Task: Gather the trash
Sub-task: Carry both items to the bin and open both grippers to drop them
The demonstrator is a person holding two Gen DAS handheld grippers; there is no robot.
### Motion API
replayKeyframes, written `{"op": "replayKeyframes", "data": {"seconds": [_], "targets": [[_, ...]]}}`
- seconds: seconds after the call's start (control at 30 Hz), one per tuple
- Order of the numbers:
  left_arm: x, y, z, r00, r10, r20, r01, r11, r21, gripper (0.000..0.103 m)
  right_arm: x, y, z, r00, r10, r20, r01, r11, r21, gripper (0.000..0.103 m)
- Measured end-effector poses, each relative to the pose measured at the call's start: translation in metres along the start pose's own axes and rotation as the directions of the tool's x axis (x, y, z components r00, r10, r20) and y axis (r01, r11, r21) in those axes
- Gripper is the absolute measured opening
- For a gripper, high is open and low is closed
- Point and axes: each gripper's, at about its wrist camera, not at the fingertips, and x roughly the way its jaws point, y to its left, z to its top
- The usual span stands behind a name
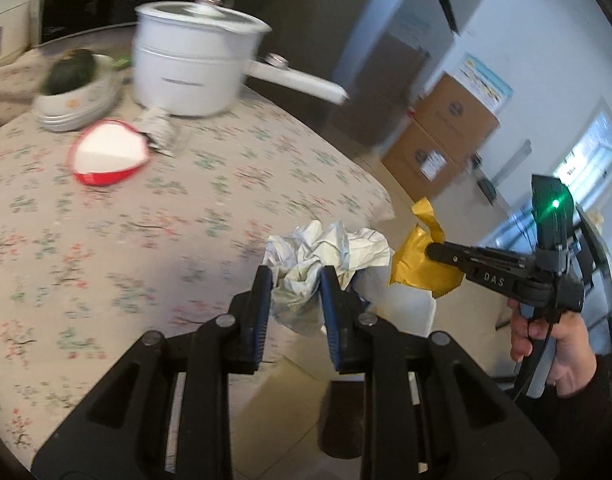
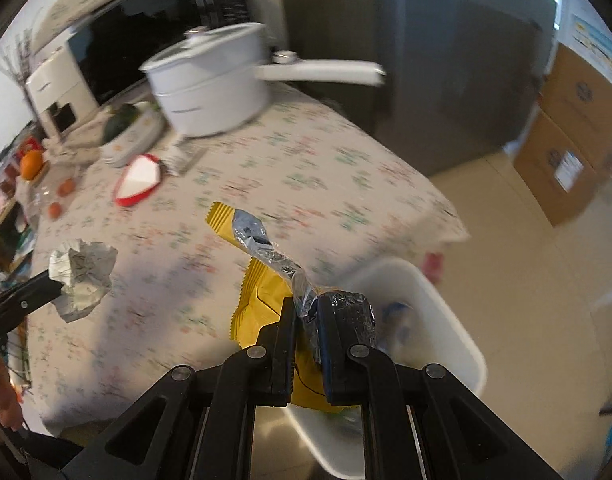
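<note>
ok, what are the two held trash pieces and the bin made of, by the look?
Crumpled wad in the left gripper: looks like printed paper, matte, sharp creases. Yellow wrapper in the right gripper: likely metallised plastic film, with a shiny silver inside and serrated edges. White bin: probably smooth moulded plastic with a slight sheen; blur leaves that open.

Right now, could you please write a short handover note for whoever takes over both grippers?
Left gripper: shut on the crumpled white paper ball, held at the table's edge.
Right gripper: shut on the yellow foil-lined snack wrapper, held above the white plastic trash bin beside the floral-cloth table.
Done: both pieces lifted off the table; some trash appears to be in the bin already.
Left: release both into the bin. A crumpled wrapper by the white lidded pot may also be trash; it is too blurred to tell.
</note>
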Motion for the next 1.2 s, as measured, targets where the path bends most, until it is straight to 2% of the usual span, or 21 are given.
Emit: {"op": "replayKeyframes", "data": {"seconds": [0.3,0.4,0.47,0.53,0.73,0.87,0.9,0.97,1.03,1.07,1.17,1.2], "targets": [[0.060,-0.061,-0.023,0.991,-0.042,-0.127,0.057,0.992,0.117,0.027,0.007,-0.068,-0.027,0.997,-0.025,-0.069,0.033,0.993,0.113,0.013],[0.075,-0.076,-0.028,0.988,-0.041,-0.148,0.065,0.984,0.163,0.027,0.005,-0.081,-0.029,0.997,-0.013,-0.073,0.024,0.988,0.152,0.021],[0.085,-0.082,-0.031,0.986,-0.039,-0.162,0.068,0.982,0.176,0.027,0.002,-0.089,-0.032,0.998,-0.004,-0.068,0.016,0.985,0.171,0.032],[0.096,-0.087,-0.033,0.984,-0.033,-0.175,0.067,0.979,0.190,0.028,-0.001,-0.096,-0.034,0.998,-0.008,-0.063,0.019,0.983,0.185,0.046],[0.120,-0.095,-0.038,0.976,-0.026,-0.214,0.067,0.980,0.188,0.029,-0.005,-0.112,-0.041,0.998,-0.009,-0.059,0.021,0.978,0.208,0.053],[0.125,-0.100,-0.040,0.975,-0.024,-0.221,0.069,0.977,0.200,0.031,-0.010,-0.121,-0.044,0.999,-0.016,-0.051,0.027,0.975,0.221,0.053],[0.125,-0.100,-0.039,0.975,-0.026,-0.222,0.071,0.977,0.200,0.032,-0.011,-0.122,-0.045,0.999,-0.018,-0.049,0.028,0.975,0.222,0.053],[0.125,-0.099,-0.039,0.975,-0.016,-0.223,0.061,0.978,0.199,0.045,-0.011,-0.124,-0.046,0.998,-0.024,-0.050,0.034,0.974,0.224,0.054],[0.121,-0.096,-0.037,0.973,-0.012,-0.229,0.059,0.979,0.196,0.051,-0.011,-0.126,-0.047,0.998,-0.033,-0.053,0.044,0.972,0.230,0.061],[0.116,-0.093,-0.035,0.973,-0.006,-0.229,0.051,0.980,0.191,0.057,-0.011,-0.126,-0.046,0.998,-0.037,-0.054,0.049,0.972,0.231,0.063],[0.102,-0.082,-0.029,0.981,0.012,-0.193,0.022,0.985,0.172,0.075,-0.010,-0.124,-0.045,0.997,-0.056,-0.057,0.068,0.972,0.227,0.068],[0.099,-0.077,-0.028,0.983,0.017,-0.184,0.013,0.986,0.164,0.076,-0.010,-0.122,-0.044,0.996,-0.061,-0.059,0.073,0.972,0.223,0.070]]}}
